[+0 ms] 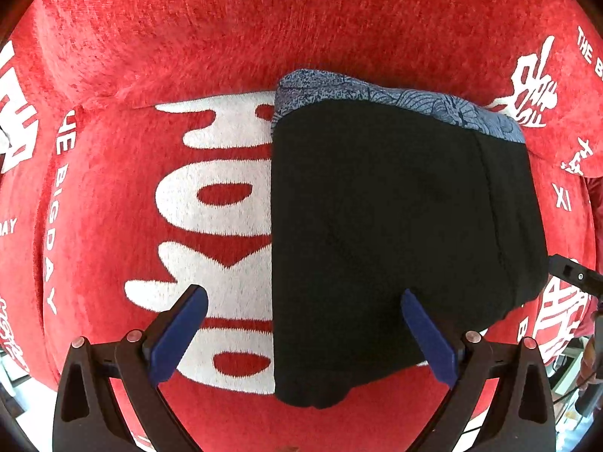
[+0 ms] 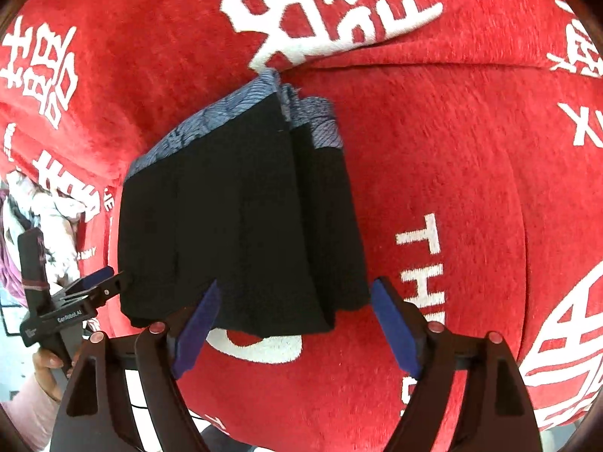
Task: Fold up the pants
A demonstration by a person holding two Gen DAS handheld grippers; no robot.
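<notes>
Both of my grippers hang released over the folded black pants (image 1: 395, 233), which lie flat on the red blanket (image 1: 188, 37) with white lettering. My left gripper (image 1: 303, 297) spreads wide at the garment's near edge; my right gripper (image 2: 294, 293) straddles its near corner, pads clear of the cloth.

Left claw (image 1: 303, 303) points straight down, jaws spread; right claw (image 2: 294, 301) tilts downward (also spread, empty).

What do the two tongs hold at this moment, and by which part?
Nothing. Left tongs and right tongs stand open over the folded black pants; no pad presses the cloth.
</notes>
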